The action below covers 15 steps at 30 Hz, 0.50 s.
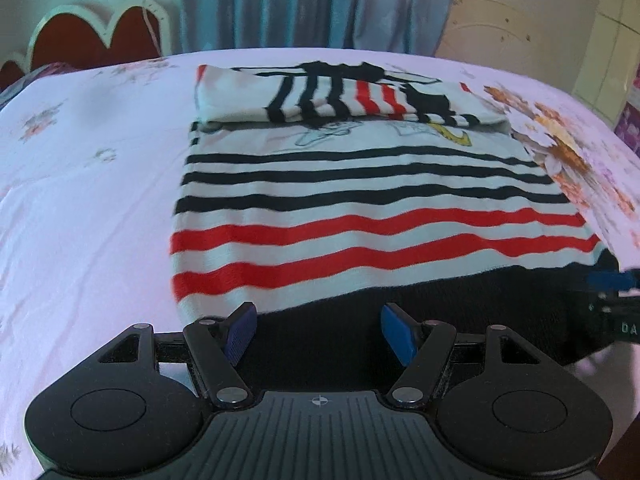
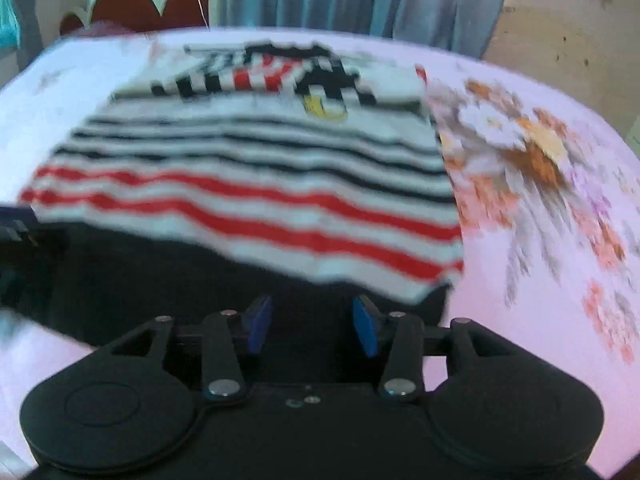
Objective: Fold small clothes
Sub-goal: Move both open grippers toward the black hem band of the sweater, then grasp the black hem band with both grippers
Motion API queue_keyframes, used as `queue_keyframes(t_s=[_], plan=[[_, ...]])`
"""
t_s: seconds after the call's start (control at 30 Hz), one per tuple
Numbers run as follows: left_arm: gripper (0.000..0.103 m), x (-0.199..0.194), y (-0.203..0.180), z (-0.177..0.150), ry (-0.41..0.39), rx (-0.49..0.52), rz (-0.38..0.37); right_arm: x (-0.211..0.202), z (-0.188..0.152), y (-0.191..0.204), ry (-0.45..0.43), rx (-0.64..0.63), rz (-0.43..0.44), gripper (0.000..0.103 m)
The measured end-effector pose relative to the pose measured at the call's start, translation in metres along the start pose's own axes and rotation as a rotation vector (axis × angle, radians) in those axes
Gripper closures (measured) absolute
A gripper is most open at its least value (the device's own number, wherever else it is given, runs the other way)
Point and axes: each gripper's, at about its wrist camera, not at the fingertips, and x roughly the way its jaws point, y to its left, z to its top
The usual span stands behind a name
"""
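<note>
A small white shirt (image 1: pixel 360 184) with black and red stripes and a black hem band (image 1: pixel 440 308) lies flat on the bed. Its sleeves are folded across the top (image 1: pixel 340 96). My left gripper (image 1: pixel 320 332) is open, its blue pads just over the black hem near the left corner, holding nothing. My right gripper (image 2: pixel 312 324) is open too, over the hem (image 2: pixel 160 280) near the shirt's (image 2: pixel 248 184) right corner. The right view is blurred by motion. The right gripper's tip shows at the left view's right edge (image 1: pixel 612 280).
The bed has a pale pink sheet (image 1: pixel 80 200) with an orange flower print (image 2: pixel 540 152) to the right of the shirt. A red and white headboard (image 1: pixel 96 32) and blue curtains (image 1: pixel 312 0) stand behind the bed.
</note>
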Motion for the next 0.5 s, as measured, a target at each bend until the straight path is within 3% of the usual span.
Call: queue_keyframes(t_s=[0.2,0.33,0.5], plan=[[0.033,-0.009,0.013,-0.01,0.0,-0.016,0.005,-0.019,-0.002,-0.006,-0.043,0.055,-0.013,0.057],[0.027,-0.014,0.026,-0.015,0.003,-0.049,0.022,-0.018,-0.009,-0.015,-0.016,0.08,-0.036,0.056],[0.026,-0.01,0.044,-0.025,0.027,-0.12,0.003,-0.02,-0.016,-0.033,-0.006,0.125,-0.102,0.055]])
